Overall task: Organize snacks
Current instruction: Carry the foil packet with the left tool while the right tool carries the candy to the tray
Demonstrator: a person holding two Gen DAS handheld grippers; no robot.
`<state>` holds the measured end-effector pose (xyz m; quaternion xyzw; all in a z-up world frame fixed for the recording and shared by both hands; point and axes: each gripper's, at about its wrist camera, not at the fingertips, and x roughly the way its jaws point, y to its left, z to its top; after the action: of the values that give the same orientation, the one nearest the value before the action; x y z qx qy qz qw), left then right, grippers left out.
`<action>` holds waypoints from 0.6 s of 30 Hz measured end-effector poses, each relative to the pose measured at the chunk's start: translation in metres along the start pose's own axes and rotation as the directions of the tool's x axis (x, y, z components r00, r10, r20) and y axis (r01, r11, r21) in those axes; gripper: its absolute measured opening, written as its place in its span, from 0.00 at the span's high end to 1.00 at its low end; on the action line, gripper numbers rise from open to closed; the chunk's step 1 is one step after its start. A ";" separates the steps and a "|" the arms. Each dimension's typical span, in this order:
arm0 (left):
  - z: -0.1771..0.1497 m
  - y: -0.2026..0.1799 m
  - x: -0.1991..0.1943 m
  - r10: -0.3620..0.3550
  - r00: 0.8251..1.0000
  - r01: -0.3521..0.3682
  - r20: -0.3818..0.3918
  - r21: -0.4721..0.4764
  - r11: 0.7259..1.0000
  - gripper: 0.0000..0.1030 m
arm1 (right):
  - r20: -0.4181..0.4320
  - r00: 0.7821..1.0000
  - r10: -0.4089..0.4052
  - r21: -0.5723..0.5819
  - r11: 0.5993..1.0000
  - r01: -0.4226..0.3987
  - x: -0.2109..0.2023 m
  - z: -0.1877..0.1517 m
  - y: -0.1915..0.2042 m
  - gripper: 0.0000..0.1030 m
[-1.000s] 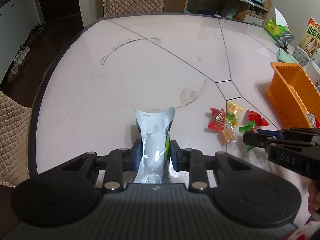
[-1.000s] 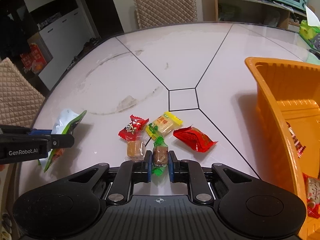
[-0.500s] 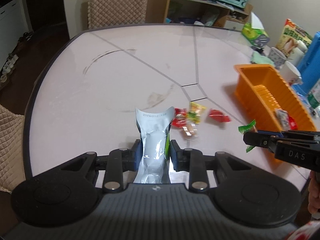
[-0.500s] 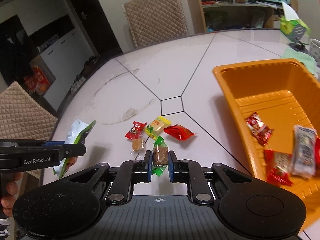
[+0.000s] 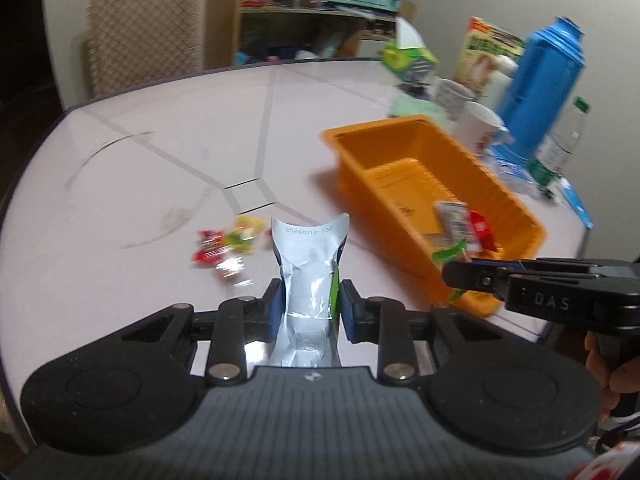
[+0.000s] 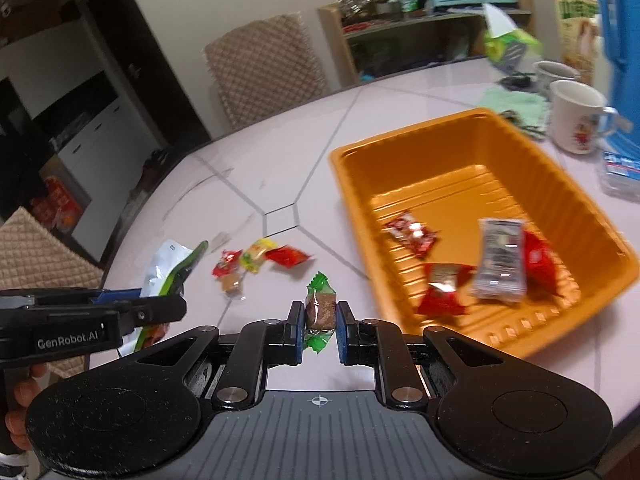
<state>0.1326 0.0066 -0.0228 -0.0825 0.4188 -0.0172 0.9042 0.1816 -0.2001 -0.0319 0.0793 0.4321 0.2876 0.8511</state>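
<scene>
1. Done so far: the rectangular orange plastic bin (image 6: 472, 152) on the pale tiled worktop (image 6: 280, 168) already holds about four wrapped snacks, red packets and a silver one (image 6: 500, 256).
2. The right hand-held gripper (image 6: 319, 316) is closed on a small brown candy in a green twist wrapper (image 6: 320, 308), held above the worktop just beside the bin's near-left edge, not yet over it.
3. The left hand-held gripper (image 5: 308, 312) is clamped on a silver foil pouch with a green edge (image 5: 308, 264), held clear of the bin.
4. Left to do: both held snacks need dropping in, and a small cluster of red, yellow and amber candies (image 6: 256, 260) lies loose on the worktop.
</scene>
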 end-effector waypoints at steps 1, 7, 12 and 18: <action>0.002 -0.008 0.002 -0.012 1.000 0.012 0.003 0.012 1.000 0.74 | 0.009 1.000 -0.007 0.008 1.000 0.007 -0.004 0.000 -0.004 0.84; 0.019 -0.050 0.013 -0.081 0.996 0.079 0.024 0.068 0.995 0.74 | 0.053 0.997 -0.052 0.055 0.997 0.049 -0.028 0.008 -0.036 0.84; 0.039 -0.080 0.029 -0.117 0.992 0.113 0.037 0.100 0.989 0.74 | 0.077 0.993 -0.092 0.087 0.993 0.086 -0.037 0.020 -0.062 0.84; 0.063 -0.107 0.053 -0.131 0.991 0.126 0.038 0.114 0.985 0.74 | 0.096 0.988 -0.121 0.114 0.987 0.109 -0.034 0.039 -0.091 0.84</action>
<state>0.2191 -0.0952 -0.0051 -0.0591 0.3902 -0.0969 0.9137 0.2345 -0.2896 -0.0197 0.1150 0.4064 0.2096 0.8818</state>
